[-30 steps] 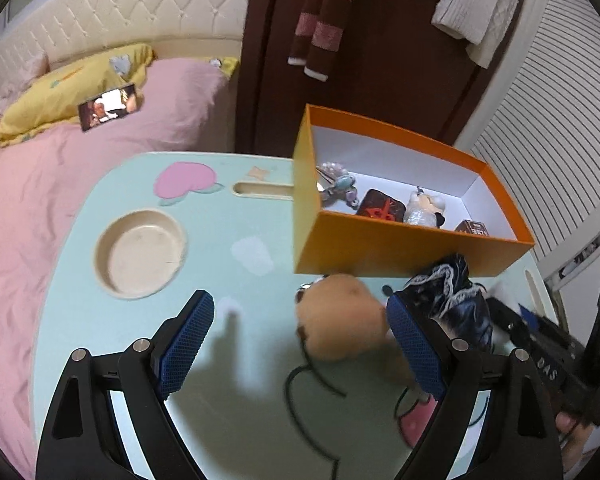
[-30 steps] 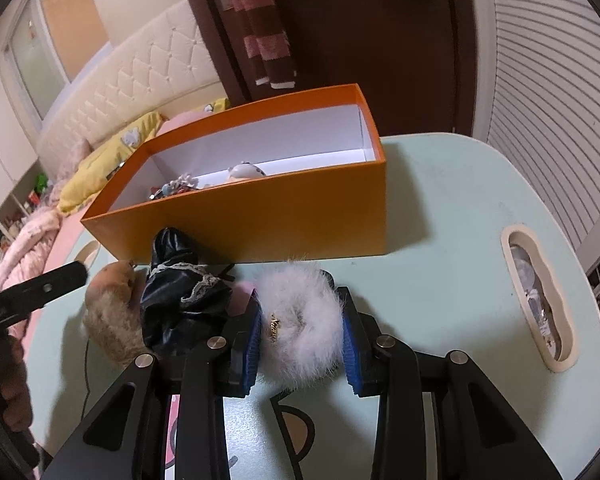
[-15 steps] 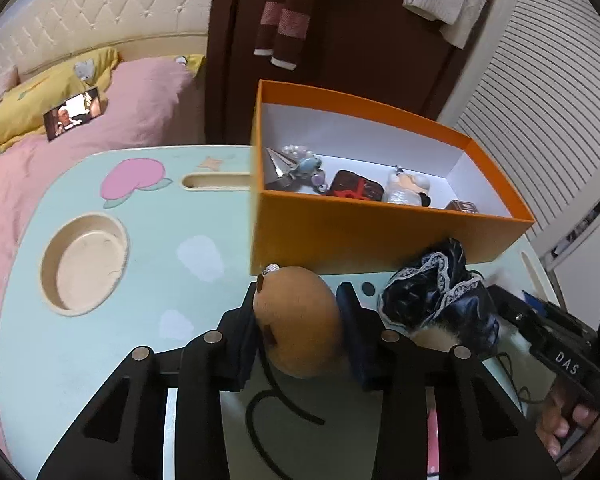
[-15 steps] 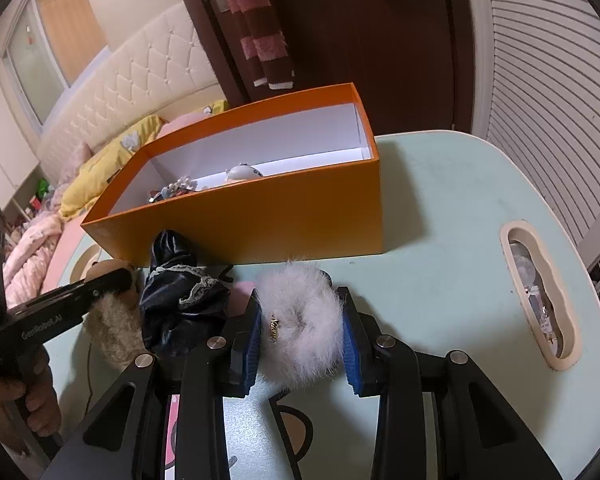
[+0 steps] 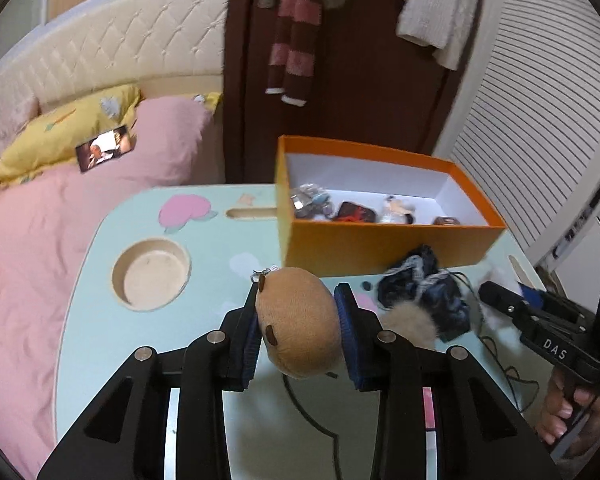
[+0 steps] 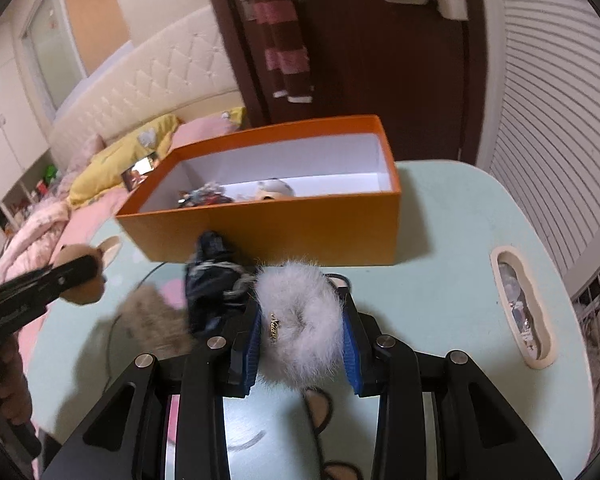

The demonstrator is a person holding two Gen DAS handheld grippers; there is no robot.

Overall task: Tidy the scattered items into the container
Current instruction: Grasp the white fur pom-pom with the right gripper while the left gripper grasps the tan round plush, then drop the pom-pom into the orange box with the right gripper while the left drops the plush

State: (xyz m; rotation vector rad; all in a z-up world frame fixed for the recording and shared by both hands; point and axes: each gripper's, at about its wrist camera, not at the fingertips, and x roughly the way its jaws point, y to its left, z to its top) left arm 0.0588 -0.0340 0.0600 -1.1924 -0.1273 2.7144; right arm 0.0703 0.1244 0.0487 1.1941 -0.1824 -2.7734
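Note:
My left gripper (image 5: 298,322) is shut on a brown plush toy (image 5: 298,320) and holds it above the table, in front of the orange box (image 5: 380,242). My right gripper (image 6: 300,330) is shut on a white fluffy scrunchie (image 6: 300,320), lifted just in front of the orange box (image 6: 284,230). A black lace-trimmed cloth item (image 5: 420,292) and a beige fur pompom (image 5: 410,320) lie on the table between the grippers; they also show in the right wrist view as the black cloth (image 6: 212,292) and the pompom (image 6: 152,320). The box holds several small trinkets (image 5: 340,210).
The mint table (image 5: 140,344) has a round cup recess (image 5: 152,276), a slot (image 5: 252,213) by the box and an oval recess (image 6: 522,312) at the right. A pink bed (image 5: 40,220) lies left. A dark wardrobe (image 5: 360,92) stands behind the box.
My left gripper closed on the brown plush toy and lifted it off the table. My right gripper rose a little with the scrunchie. The beige pompom now shows beside the black cloth.

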